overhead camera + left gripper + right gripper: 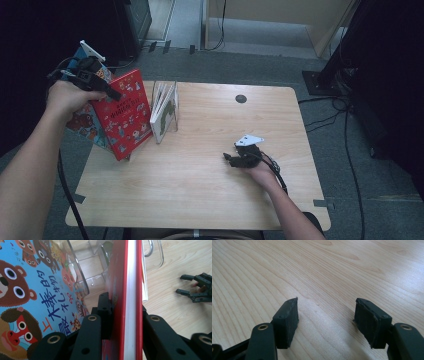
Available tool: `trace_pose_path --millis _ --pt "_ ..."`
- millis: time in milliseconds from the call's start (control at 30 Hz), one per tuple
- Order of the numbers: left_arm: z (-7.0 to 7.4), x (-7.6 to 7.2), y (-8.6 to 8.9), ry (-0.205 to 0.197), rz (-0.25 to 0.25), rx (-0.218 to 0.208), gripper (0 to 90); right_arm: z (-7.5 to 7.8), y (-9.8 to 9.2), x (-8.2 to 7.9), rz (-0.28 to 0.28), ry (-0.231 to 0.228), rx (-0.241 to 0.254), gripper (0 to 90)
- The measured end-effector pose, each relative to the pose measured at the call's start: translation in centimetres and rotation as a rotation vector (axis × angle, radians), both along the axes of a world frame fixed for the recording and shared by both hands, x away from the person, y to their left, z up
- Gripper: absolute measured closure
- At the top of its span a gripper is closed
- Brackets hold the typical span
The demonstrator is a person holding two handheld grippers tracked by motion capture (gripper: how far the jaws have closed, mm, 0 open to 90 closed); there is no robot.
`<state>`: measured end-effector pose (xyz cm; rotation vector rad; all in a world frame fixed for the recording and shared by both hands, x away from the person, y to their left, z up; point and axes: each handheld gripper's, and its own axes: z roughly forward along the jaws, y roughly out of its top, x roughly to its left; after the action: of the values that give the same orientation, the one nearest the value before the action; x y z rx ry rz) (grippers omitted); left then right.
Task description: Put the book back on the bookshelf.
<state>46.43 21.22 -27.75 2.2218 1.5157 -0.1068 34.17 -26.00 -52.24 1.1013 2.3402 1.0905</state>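
The red book (123, 114) is clamped at its top edge by the left gripper (102, 86) and held tilted over the table's (210, 190) far left corner beside the clear rack (100, 277), so it is best kept upright and eased into a slot, while the right gripper (235, 159) is rested unclenched and empty near the table's middle.
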Motion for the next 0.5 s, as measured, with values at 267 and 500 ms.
trace_pose_path --millis 267,500 --pt "-0.11 -0.07 -0.36 0.028 -0.030 0.033 76.0 0.00 0.03 0.01 -0.002 0.000 0.002 35.8" --pt "-0.21 -0.06 -0.35 0.049 -0.025 0.043 79.1 0.00 0.03 0.01 -0.002 0.000 0.002 35.8"
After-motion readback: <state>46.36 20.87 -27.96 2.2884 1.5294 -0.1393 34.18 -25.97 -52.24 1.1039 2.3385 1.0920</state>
